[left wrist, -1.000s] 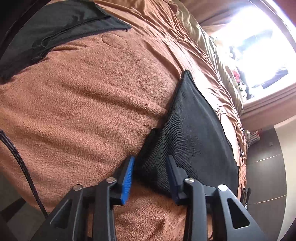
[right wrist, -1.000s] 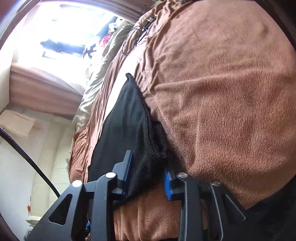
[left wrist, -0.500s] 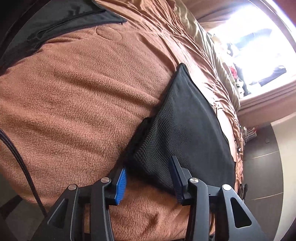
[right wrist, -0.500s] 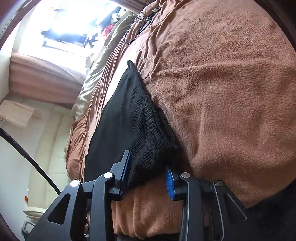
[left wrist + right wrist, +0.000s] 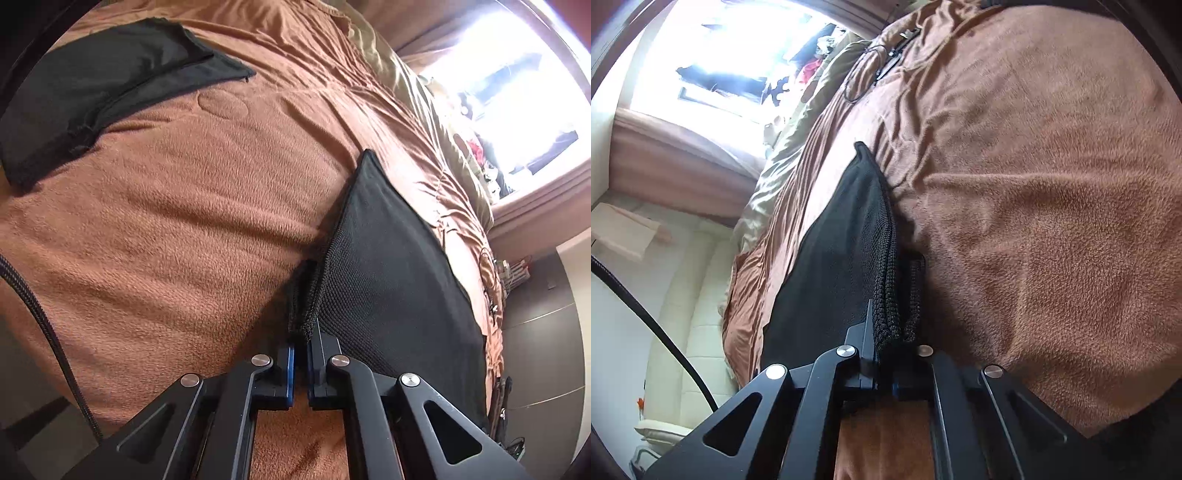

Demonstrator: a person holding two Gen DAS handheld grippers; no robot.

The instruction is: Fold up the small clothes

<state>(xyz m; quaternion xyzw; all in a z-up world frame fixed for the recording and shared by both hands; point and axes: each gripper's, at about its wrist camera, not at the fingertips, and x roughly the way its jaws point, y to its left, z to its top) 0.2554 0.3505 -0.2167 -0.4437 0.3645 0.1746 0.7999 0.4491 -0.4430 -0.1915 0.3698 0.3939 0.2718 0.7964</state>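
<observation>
You hold the black knit garment [image 5: 388, 266] pinched at its two near corners, left gripper [image 5: 300, 354] and right gripper [image 5: 892, 354] both closed on it, while it stretches away from you across the brown blanket [image 5: 166, 206].

open brown blanket [image 5: 177, 229] leftward, black garment [image 5: 92, 85] far corner

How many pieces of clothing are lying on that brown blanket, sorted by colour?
Black, mesh garment, pinched by both grippers: 1
Black, smooth garment, lying apart at the far corner: 1
Other colours: 0
Total: 2
</observation>
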